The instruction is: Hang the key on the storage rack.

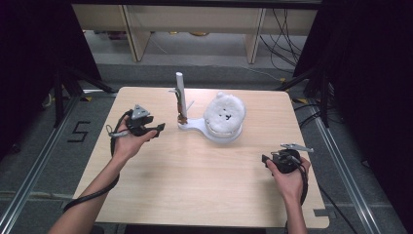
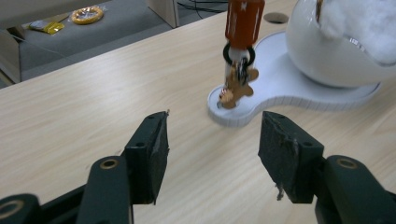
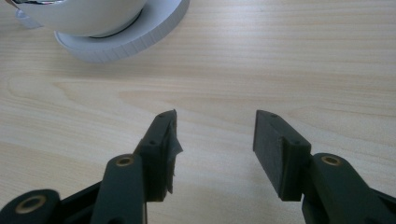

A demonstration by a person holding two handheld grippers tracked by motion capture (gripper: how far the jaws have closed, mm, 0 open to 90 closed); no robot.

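A white stand point(image 1: 192, 126) sits at the table's middle back, with an upright white post point(image 1: 179, 92) and a round white bowl point(image 1: 224, 127) topped by a fluffy white plush point(image 1: 224, 111). A small brown gingerbread charm point(image 2: 237, 87) hangs on a black ring under an orange-red sleeve point(image 2: 243, 18) on the post. My left gripper point(image 1: 158, 129) is open, just left of the stand's base point(image 2: 261, 100), its jaws pointed at the charm with nothing between them. My right gripper point(image 1: 267, 160) is open over bare wood at the front right, below the bowl point(image 3: 79, 14).
The light wooden table point(image 1: 204, 185) has rounded corners. Black cables trail from both grippers. Beyond the far edge are grey floor, pale wooden furniture legs point(image 1: 136, 34) and loose cables point(image 1: 287, 39). A yellow ring point(image 2: 87, 14) lies on the floor.
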